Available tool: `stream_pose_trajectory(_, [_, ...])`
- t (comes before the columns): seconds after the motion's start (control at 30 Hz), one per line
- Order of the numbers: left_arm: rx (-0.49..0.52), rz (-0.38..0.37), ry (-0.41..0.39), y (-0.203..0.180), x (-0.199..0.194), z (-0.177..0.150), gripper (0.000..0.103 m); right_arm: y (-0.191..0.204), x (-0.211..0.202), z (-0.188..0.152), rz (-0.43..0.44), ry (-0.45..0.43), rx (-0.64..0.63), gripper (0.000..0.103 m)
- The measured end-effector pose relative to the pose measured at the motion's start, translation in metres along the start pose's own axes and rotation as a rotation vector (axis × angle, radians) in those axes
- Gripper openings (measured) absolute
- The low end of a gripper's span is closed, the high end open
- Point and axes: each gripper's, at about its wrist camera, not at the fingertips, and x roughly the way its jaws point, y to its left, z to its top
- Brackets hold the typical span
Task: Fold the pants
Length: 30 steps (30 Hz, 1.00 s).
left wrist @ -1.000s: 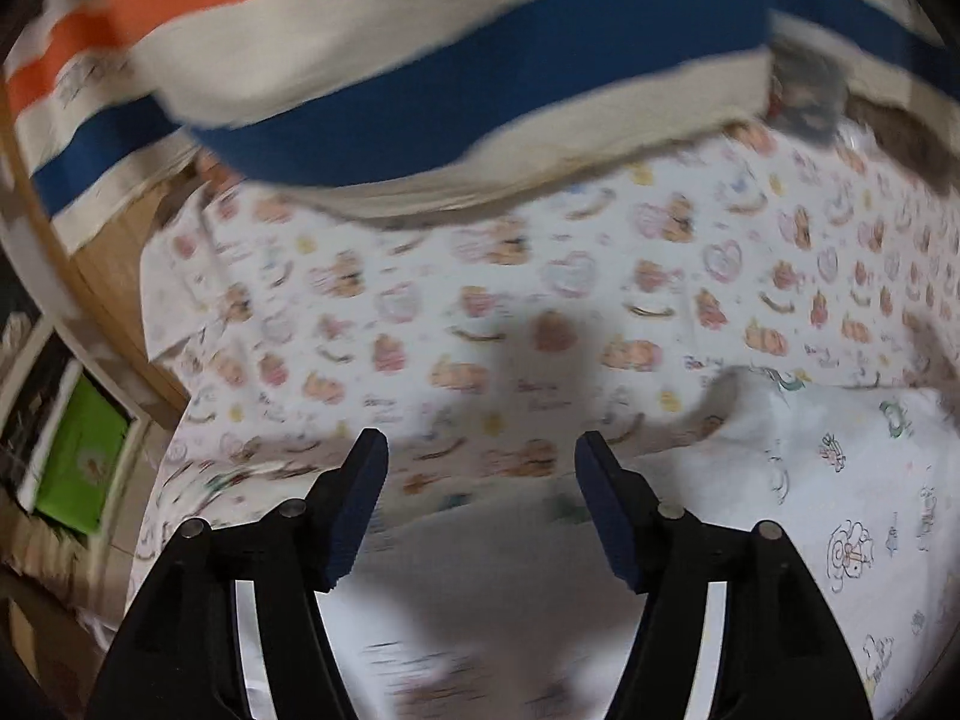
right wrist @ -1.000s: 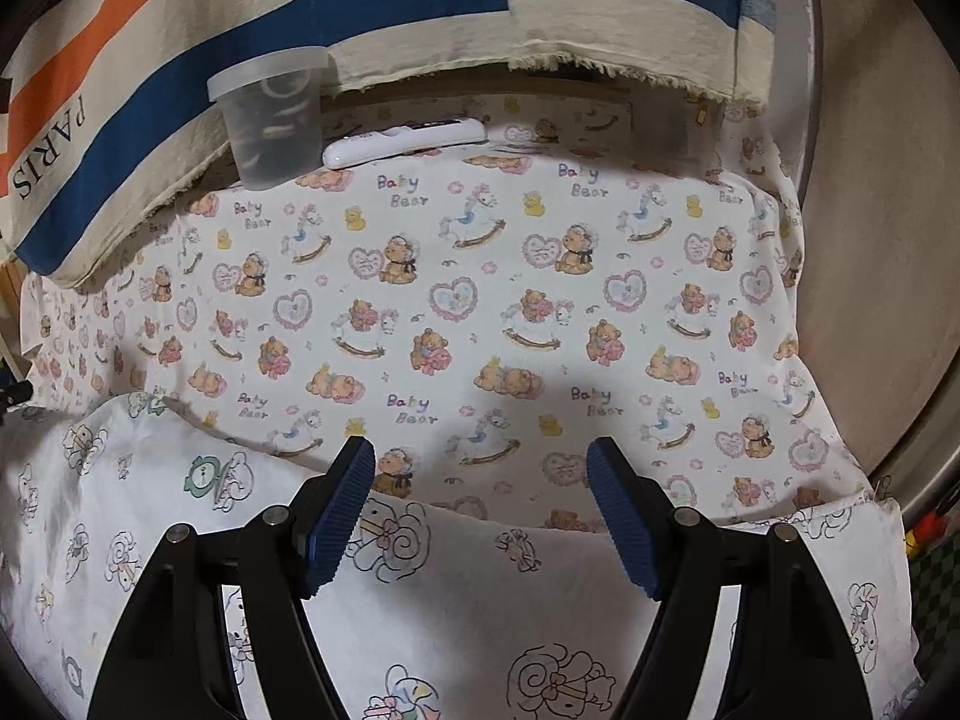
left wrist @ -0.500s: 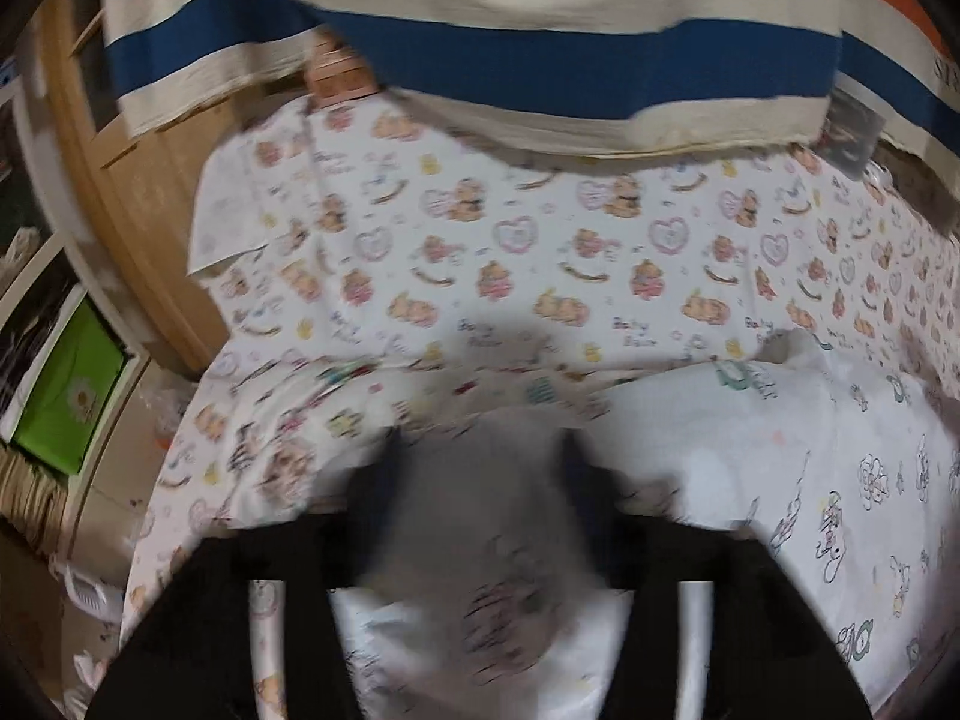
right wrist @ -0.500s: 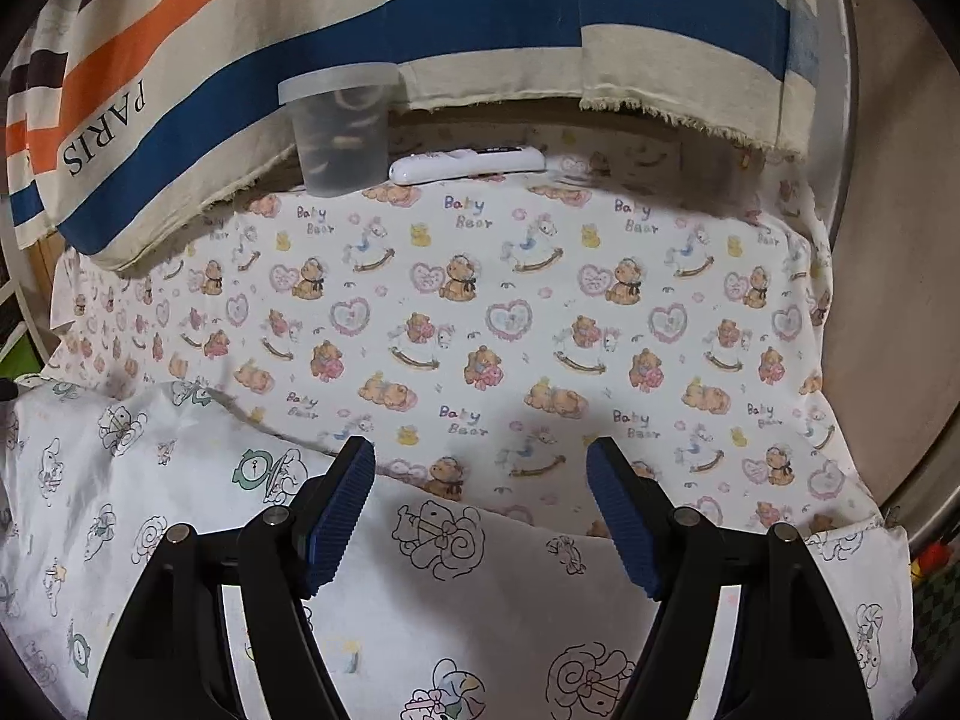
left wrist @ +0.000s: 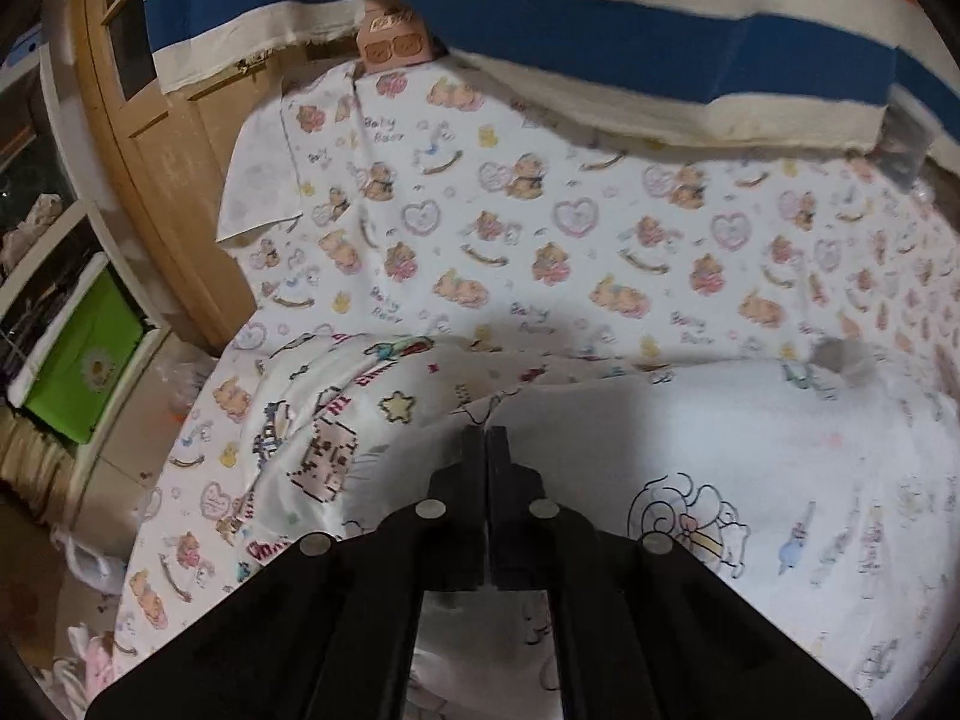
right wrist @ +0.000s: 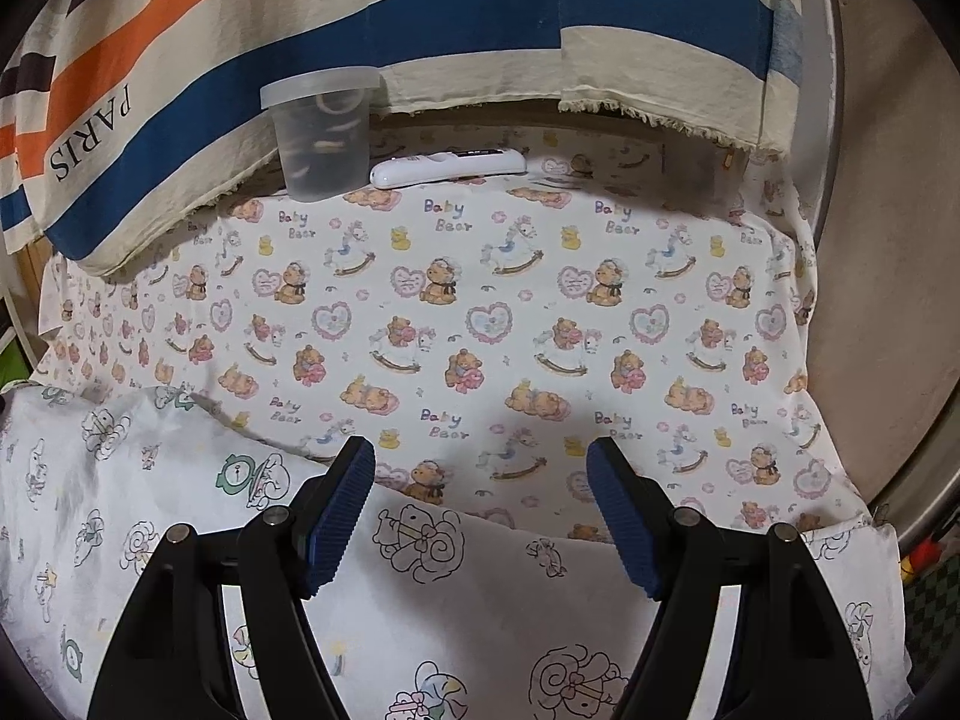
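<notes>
Pants (right wrist: pixel 492 612): white printed cotton, spread on the bear-print sheet (right wrist: pixel 480 312), nearest edge. Thin, light, limp; likely to sag and crease, best pinched at hem or waistband. Left tool (left wrist: pixel 486 438) closed on an edge fold. Right tool (right wrist: pixel 480 468) open, above the fabric.

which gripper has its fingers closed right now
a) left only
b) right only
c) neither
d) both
a: the left gripper has its fingers pressed together at the edge of the white printed pants, while the right gripper hovers over the pants with its fingers spread wide apart.
</notes>
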Motion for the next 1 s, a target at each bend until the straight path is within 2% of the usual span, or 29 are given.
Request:
stream_pose_trajectory(0.1, [0.028,0.075,0.005,-0.002,0.014,-0.001,0.003,0.000,-0.002,0.001,-0.011,-0.011,-0.003,0.075])
stream_pose_trajectory(0.17, [0.015,0.081,0.004,-0.003,0.020,-0.003,0.003,0.000,-0.006,0.002,-0.024,-0.030,-0.010,0.075])
stream_pose_trajectory(0.27, [0.017,0.092,-0.046,-0.008,0.010,-0.003,0.004,0.001,-0.013,0.003,-0.038,-0.058,-0.019,0.075])
stream_pose_trajectory(0.3, [0.028,0.101,-0.071,-0.012,0.002,-0.004,0.011,0.000,-0.015,0.004,-0.047,-0.068,-0.022,0.075])
stream_pose_trajectory(0.33, [0.037,0.108,-0.097,-0.016,-0.008,-0.004,0.024,0.000,-0.018,0.005,-0.057,-0.077,-0.024,0.075])
stream_pose_trajectory(0.37, [0.041,0.106,-0.125,-0.020,-0.019,-0.005,0.032,0.000,-0.021,0.006,-0.062,-0.083,-0.024,0.075])
stream_pose_trajectory(0.4, [0.041,0.094,-0.159,-0.024,-0.032,-0.006,0.046,0.000,-0.025,0.006,-0.068,-0.092,-0.021,0.075])
stream_pose_trajectory(0.43, [0.035,0.079,-0.208,-0.029,-0.050,-0.008,0.056,0.000,-0.033,0.007,-0.073,-0.104,-0.011,0.075])
stream_pose_trajectory(0.5, [0.017,0.081,-0.287,-0.039,-0.078,-0.013,0.065,0.003,-0.049,0.006,-0.061,-0.144,-0.011,0.075])
stream_pose_trajectory(0.57, [0.003,0.033,-0.350,-0.052,-0.103,-0.017,0.074,0.008,-0.067,0.006,-0.045,-0.182,-0.021,0.076])
stream_pose_trajectory(0.63, [-0.004,-0.021,-0.399,-0.067,-0.122,-0.023,0.091,0.011,-0.085,0.005,0.011,-0.206,-0.015,0.077])
stream_pose_trajectory(0.73, [0.022,-0.072,-0.442,-0.093,-0.140,-0.031,0.102,0.014,-0.104,-0.001,0.067,-0.215,-0.013,0.079])
stream_pose_trajectory(0.87, [0.073,-0.118,-0.456,-0.126,-0.158,-0.050,0.102,0.015,-0.115,-0.018,0.034,-0.221,-0.054,0.079])
stream_pose_trajectory(1.0, [0.118,-0.153,-0.505,-0.148,-0.180,-0.078,0.102,-0.006,-0.119,-0.050,-0.015,-0.181,-0.050,0.079])
